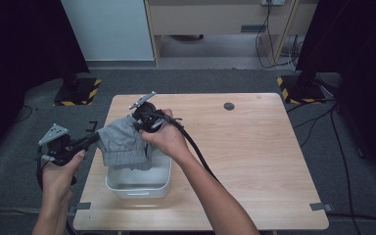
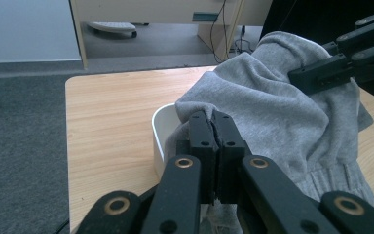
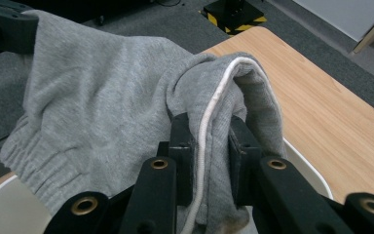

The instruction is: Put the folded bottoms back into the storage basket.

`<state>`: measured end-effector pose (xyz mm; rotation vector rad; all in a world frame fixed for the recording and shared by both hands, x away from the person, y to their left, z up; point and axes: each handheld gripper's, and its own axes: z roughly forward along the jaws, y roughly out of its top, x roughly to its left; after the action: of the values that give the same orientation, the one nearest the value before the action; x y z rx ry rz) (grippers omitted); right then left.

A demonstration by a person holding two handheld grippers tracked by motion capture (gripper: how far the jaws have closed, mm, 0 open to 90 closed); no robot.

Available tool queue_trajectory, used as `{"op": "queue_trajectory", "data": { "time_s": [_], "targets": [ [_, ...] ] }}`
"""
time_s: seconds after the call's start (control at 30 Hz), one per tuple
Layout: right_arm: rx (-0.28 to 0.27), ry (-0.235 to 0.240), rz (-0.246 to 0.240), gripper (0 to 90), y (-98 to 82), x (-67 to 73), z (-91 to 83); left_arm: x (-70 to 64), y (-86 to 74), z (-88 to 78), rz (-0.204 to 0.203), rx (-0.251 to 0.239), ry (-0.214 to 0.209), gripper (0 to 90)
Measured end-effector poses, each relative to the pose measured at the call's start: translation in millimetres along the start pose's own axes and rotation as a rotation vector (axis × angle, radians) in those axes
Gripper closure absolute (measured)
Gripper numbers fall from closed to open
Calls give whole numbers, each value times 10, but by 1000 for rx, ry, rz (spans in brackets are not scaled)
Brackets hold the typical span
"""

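Left tongs [image 2: 215, 127] clamped tight on a fold of the grey garment [image 1: 122, 142]; right tongs [image 3: 210, 141] pinching its white-corded edge; garment stretched between them above the white tub [image 1: 139, 185], near the desk's [image 1: 254, 156] front-left edge; bare desk to the right and beyond

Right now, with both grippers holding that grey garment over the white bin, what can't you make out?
- High view: the white bin's inside, hidden by the grey garment.
- High view: the right gripper jaws, covered by the hand and cloth.
- Left gripper view: the bin's far side, behind the garment.
- Right gripper view: the garment's lower end, cut off by the bottom edge.
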<state>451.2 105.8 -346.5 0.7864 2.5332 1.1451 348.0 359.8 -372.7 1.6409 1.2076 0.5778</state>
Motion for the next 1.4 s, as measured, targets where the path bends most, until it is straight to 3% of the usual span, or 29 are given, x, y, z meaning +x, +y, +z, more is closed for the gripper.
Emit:
{"op": "queue_trajectory", "data": {
  "time_s": [1.0, 1.2, 1.4],
  "targets": [
    [-7, 2, -36, 766, 119, 304, 33, 113, -16, -88, -25, -29, 10, 884],
    [-10, -21, -4, 765, 19, 135, -10, 47, 10, 22, -11, -20, 1, 884],
    [-6, -27, 50, 765, -203, -130, 6, -69, -11, 250, 10, 30, -10, 884]
  ]
}}
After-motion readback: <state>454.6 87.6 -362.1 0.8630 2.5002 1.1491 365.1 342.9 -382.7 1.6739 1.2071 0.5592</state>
